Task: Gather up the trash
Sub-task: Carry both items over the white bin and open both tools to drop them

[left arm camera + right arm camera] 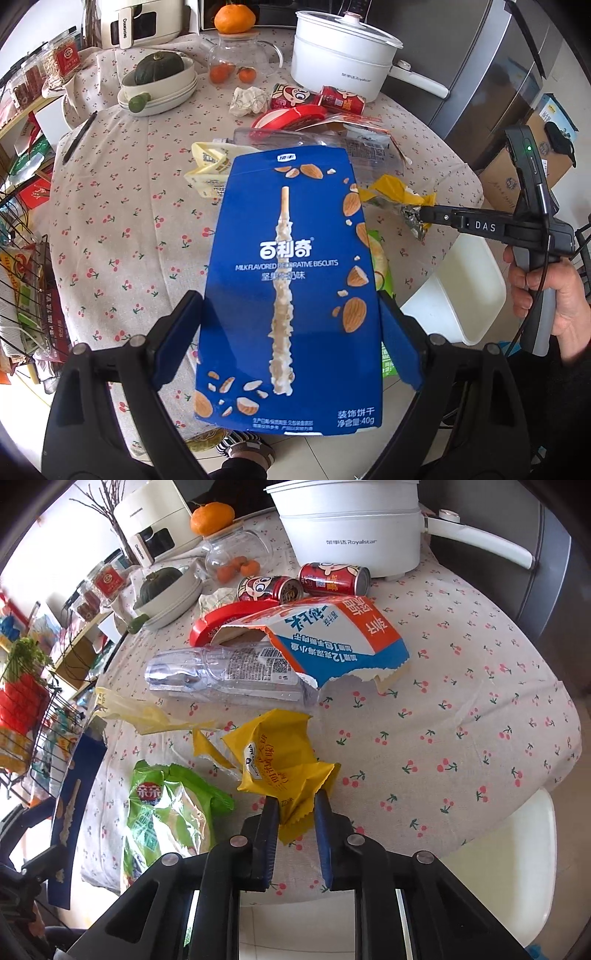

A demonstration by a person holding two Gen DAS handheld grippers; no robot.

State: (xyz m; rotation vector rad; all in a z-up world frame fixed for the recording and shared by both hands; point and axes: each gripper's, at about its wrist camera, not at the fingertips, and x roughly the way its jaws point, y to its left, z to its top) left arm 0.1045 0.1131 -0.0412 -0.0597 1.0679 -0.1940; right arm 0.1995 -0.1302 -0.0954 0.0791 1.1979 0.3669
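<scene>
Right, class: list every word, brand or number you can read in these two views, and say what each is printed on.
"MILK FLAVORED DECORATIVE BISCUITS", "40g": blue biscuit box in the left gripper.
"DAS": right gripper.
"Royalstar": white electric pot.
Chinese print on the torn carton, yellow wrapper and green bag: not transcribed here.
Bottle label: too small.

Pretty bright daylight all round, coming mostly from the far left past the fingers, where the window area blows out white. Shadows on the tablecloth (pixel 461 709) are soft. The white pot (pixel 340 51) glares a bit. Heavy fisheye bending near the edges, dark vignette in the corners. Centre's sharp, the rims go soft.
</scene>
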